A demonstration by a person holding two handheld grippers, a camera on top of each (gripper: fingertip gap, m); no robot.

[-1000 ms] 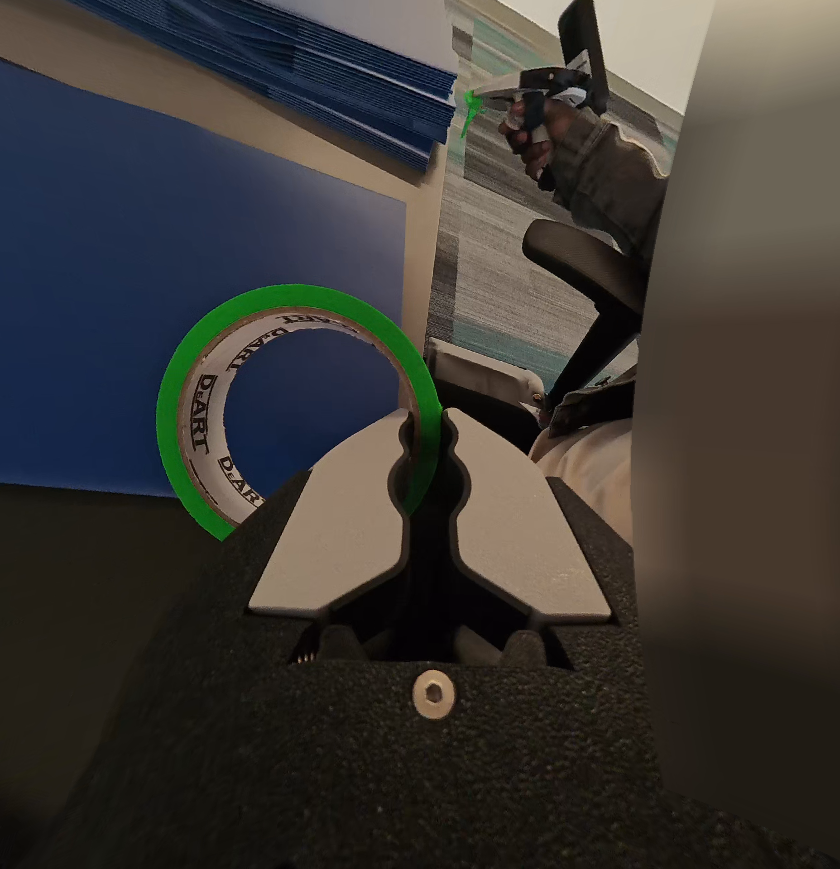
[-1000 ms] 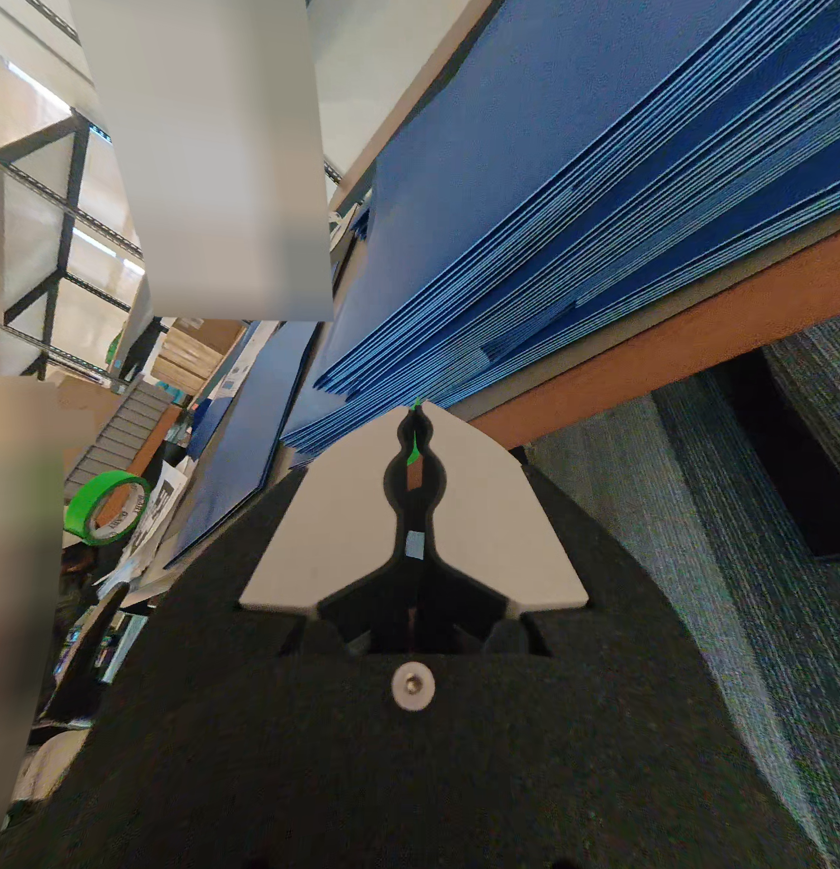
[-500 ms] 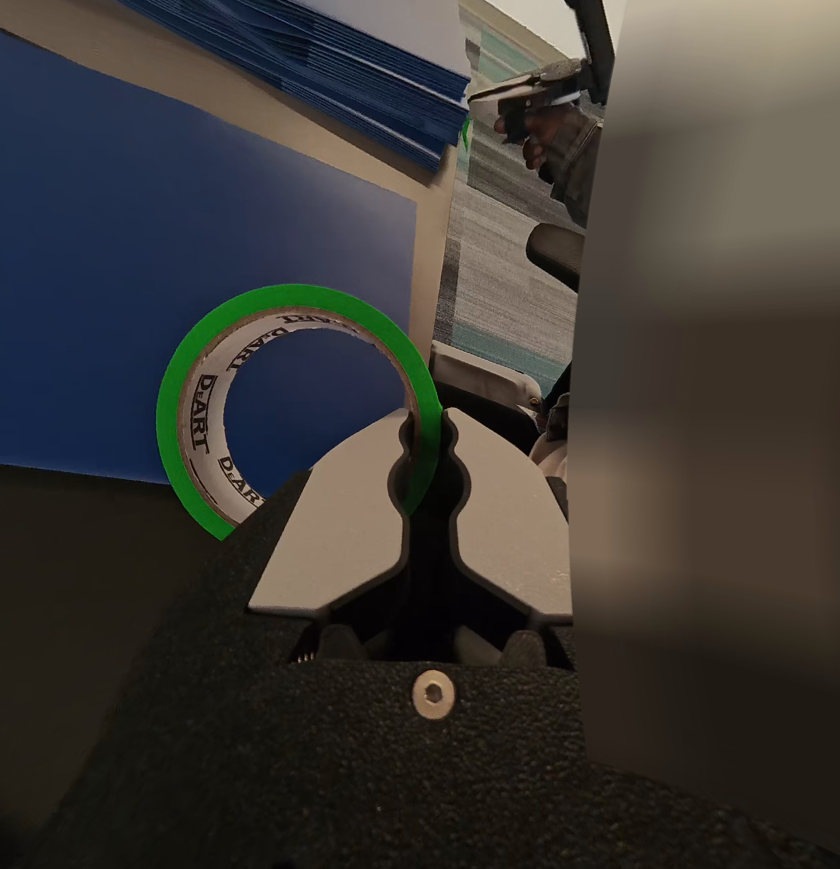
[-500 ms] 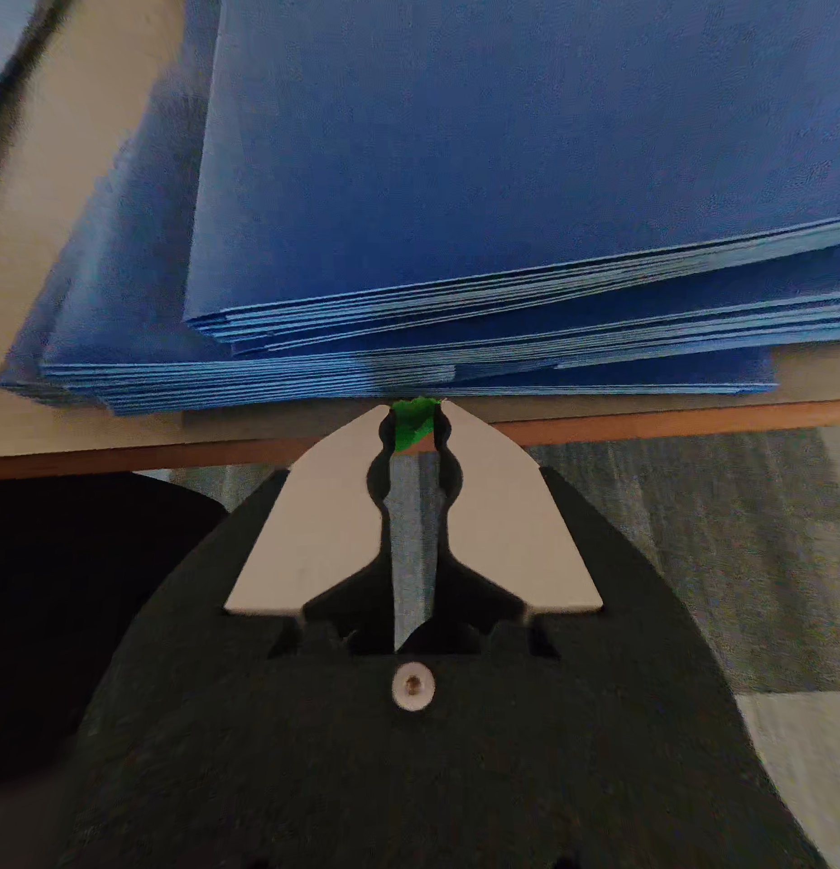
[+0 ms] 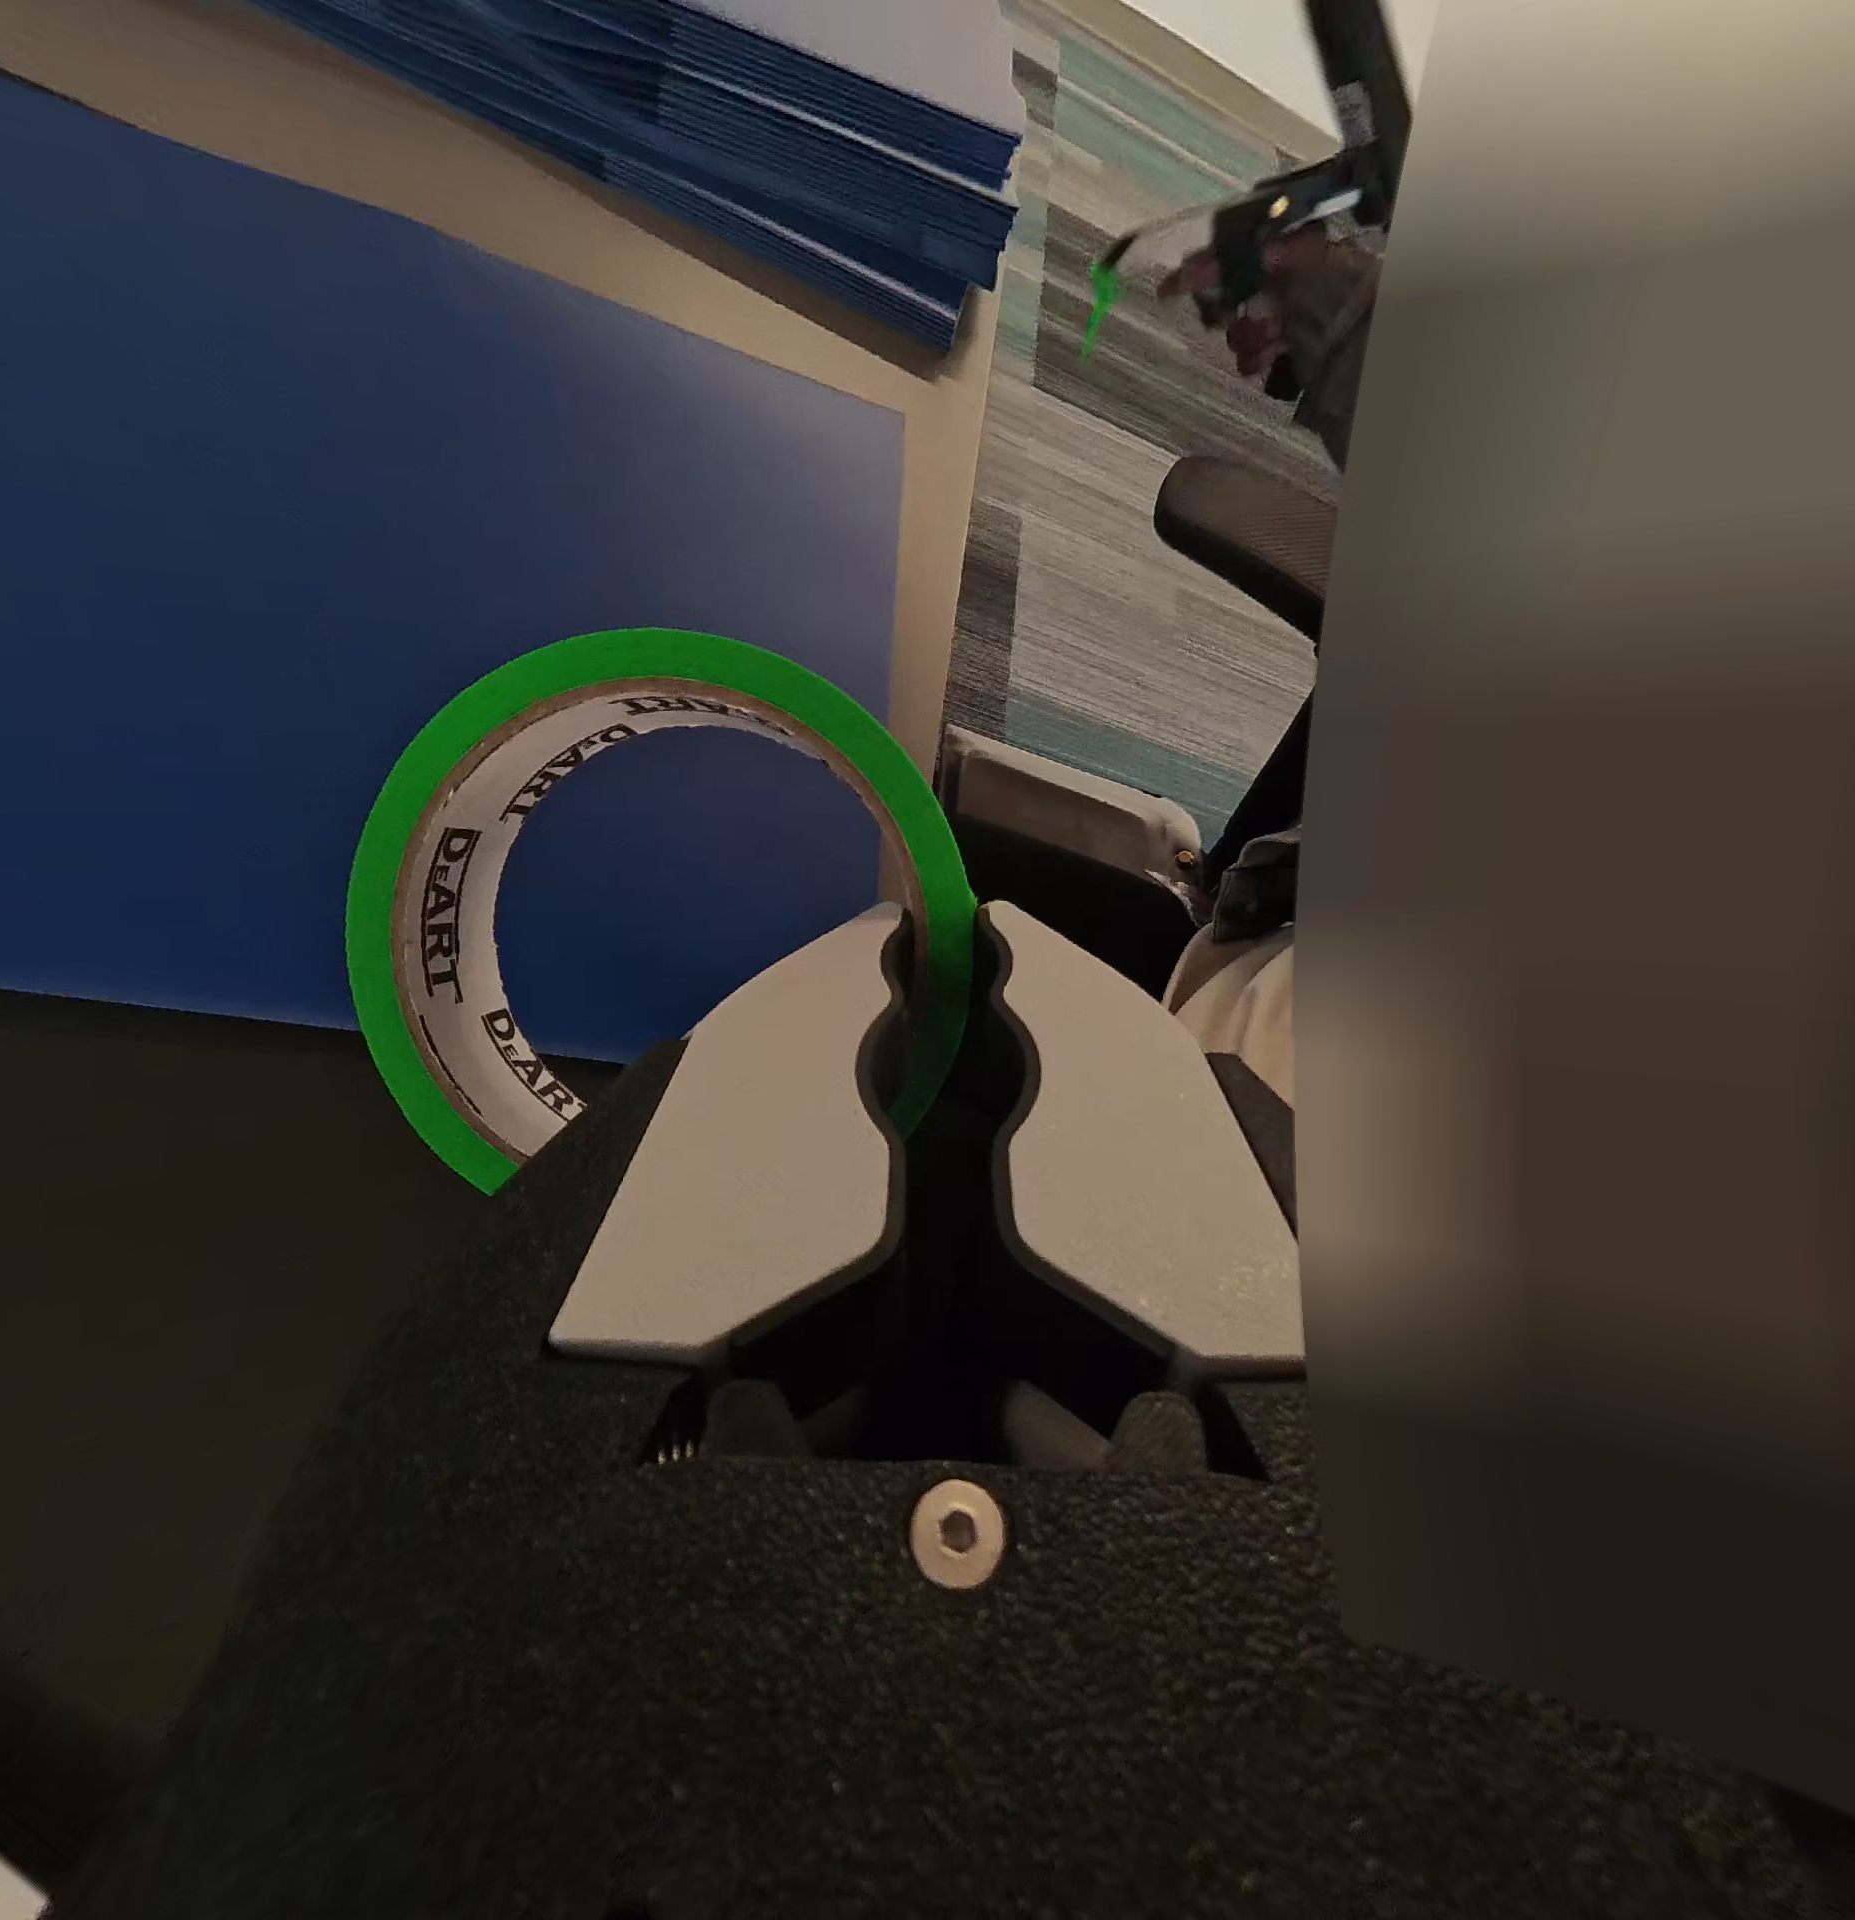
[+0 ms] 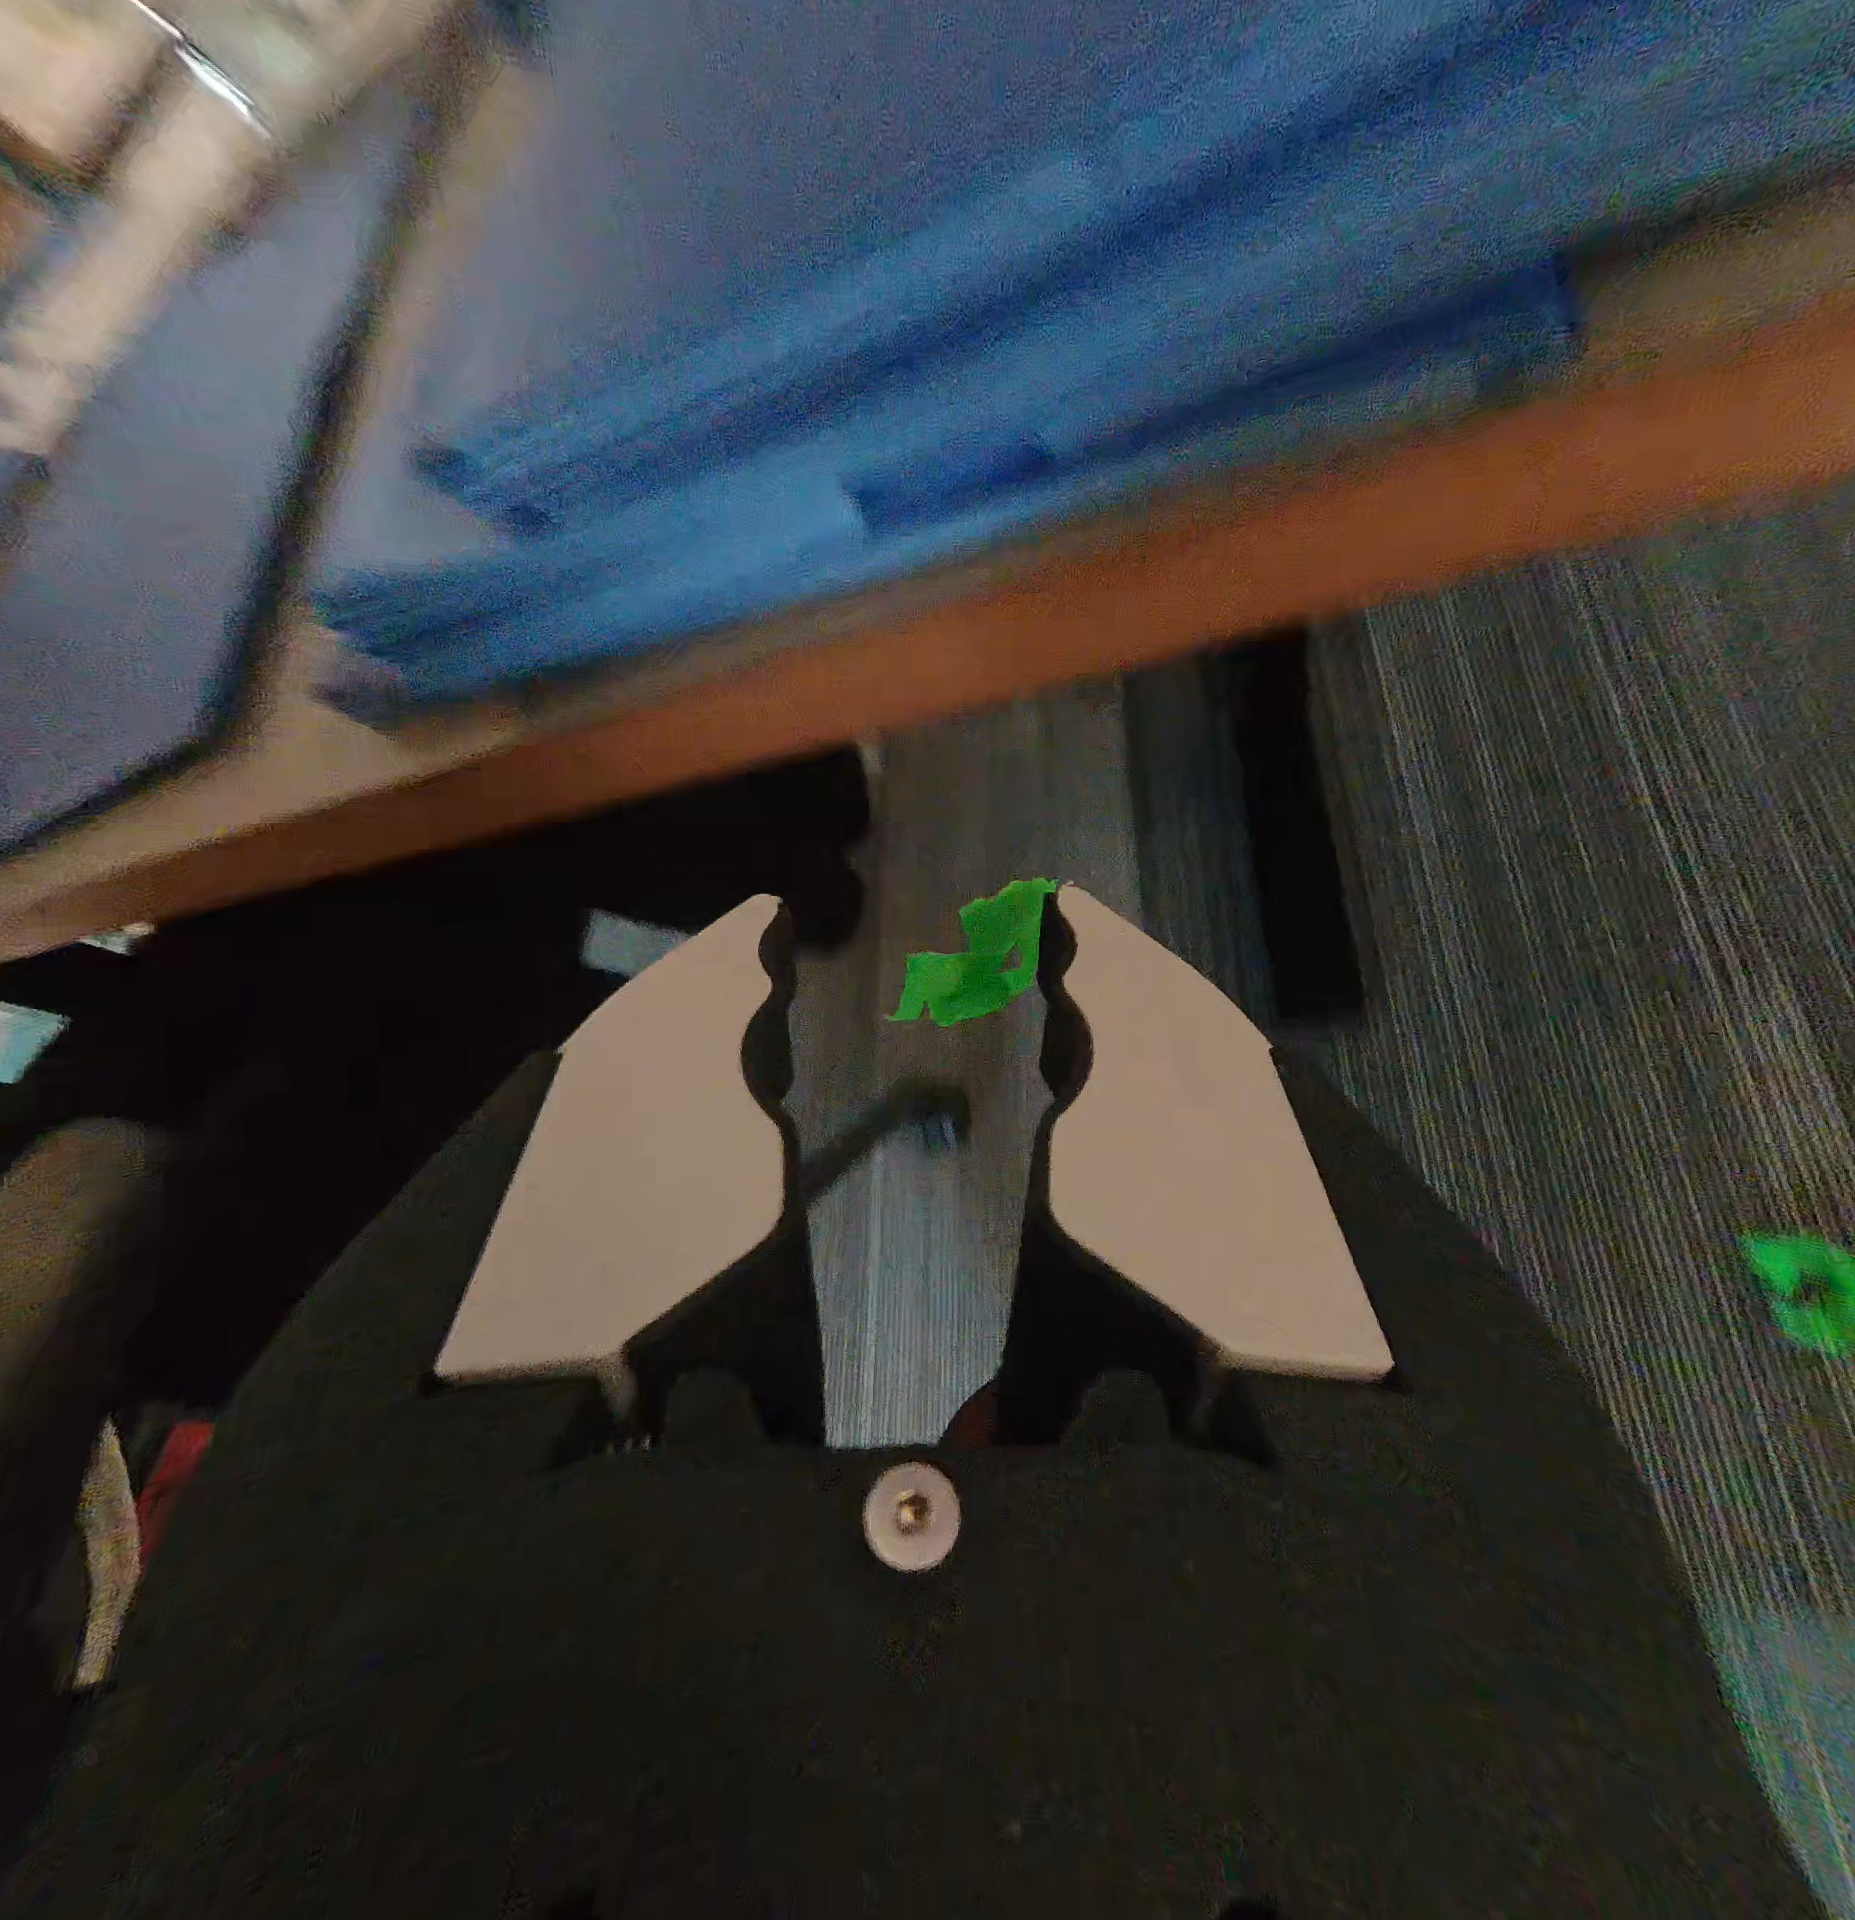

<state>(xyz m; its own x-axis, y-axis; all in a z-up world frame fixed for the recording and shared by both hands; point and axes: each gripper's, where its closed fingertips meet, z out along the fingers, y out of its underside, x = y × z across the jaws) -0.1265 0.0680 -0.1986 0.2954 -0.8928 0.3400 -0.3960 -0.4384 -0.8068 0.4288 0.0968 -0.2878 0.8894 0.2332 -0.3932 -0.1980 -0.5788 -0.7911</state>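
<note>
My left gripper (image 5: 942, 920) is shut on the rim of a green tape roll (image 5: 383, 935), held upright in front of a flat blue sheet (image 5: 331, 520). My right gripper (image 6: 915, 909) is open, out past the table edge above the carpet. A crumpled scrap of green tape (image 6: 970, 961) clings to the inner side of its right finger (image 6: 1162, 1122). In the left wrist view the right gripper (image 5: 1120, 255) shows far off at top right with the green scrap (image 5: 1097, 307) hanging from its tip.
A thick stack of blue sheets (image 6: 1006, 260) lies on the wooden table (image 6: 1006, 613); it also shows in the left wrist view (image 5: 746, 156). Another green scrap (image 6: 1816, 1304) lies on the grey carpet (image 6: 1577, 935). A chair armrest (image 5: 1245, 530) stands to the right. Spacing between my two grippers at the tips: around 55 centimeters.
My right gripper has opened and swung away from the blue stack over the carpet; the green scrap now sticks to one finger. My left gripper still holds the roll.
</note>
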